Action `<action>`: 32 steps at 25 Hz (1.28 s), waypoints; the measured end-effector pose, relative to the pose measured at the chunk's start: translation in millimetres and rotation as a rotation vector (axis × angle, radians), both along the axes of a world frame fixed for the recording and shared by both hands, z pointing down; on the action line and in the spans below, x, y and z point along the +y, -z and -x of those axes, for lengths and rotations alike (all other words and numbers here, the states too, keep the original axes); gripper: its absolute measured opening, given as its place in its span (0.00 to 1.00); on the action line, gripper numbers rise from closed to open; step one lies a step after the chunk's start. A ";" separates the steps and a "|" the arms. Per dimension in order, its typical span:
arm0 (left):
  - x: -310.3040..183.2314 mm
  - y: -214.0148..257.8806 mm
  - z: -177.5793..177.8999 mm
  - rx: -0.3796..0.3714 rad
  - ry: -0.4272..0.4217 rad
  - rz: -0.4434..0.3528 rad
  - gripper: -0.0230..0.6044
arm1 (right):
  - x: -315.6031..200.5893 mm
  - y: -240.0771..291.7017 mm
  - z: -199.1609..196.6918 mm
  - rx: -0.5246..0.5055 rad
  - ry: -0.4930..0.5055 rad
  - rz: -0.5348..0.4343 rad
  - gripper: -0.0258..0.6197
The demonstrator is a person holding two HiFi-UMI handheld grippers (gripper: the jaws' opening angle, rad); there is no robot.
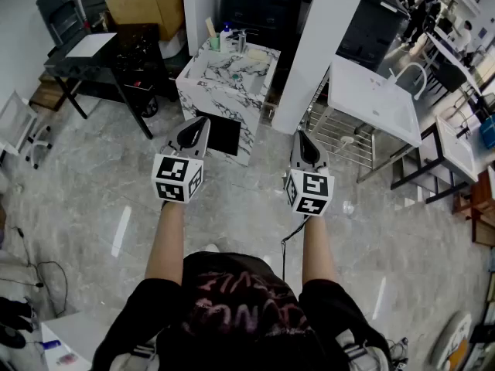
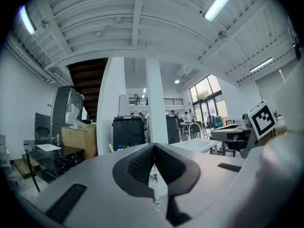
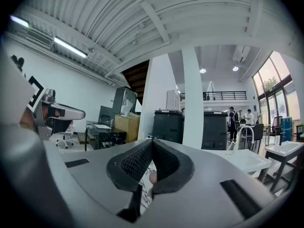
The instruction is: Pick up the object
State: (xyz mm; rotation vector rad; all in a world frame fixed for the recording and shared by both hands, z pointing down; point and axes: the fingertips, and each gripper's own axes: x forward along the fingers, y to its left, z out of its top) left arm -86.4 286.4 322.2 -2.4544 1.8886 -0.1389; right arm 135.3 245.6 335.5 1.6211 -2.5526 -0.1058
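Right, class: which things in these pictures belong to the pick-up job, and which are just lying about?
Belongs to the job:
- left gripper, shut, empty
- right gripper, shut, empty
- marble counter ahead, with a small bottle among the items on top; which of them is the object is unclear

Just lying about:
- cardboard box
- black table
- white basin
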 end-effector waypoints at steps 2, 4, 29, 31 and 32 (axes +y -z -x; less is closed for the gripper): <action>-0.5 -2.1 0.1 0.000 -0.002 0.000 0.06 | -0.8 -2.2 1.4 0.002 0.000 0.000 0.06; -1.8 -2.9 0.7 0.001 -0.005 -0.001 0.06 | -2.1 -3.2 3.2 0.003 -0.001 -0.001 0.06; -12.3 -30.2 58.0 0.003 -0.058 0.037 0.06 | -6.5 -18.7 65.1 0.011 -0.021 0.014 0.06; -12.0 -35.2 63.3 0.003 -0.067 0.043 0.06 | -5.2 -21.1 67.9 0.014 -0.031 0.014 0.06; -12.2 -37.2 65.1 0.004 -0.071 0.045 0.06 | -4.8 -22.1 68.8 0.012 -0.035 0.015 0.06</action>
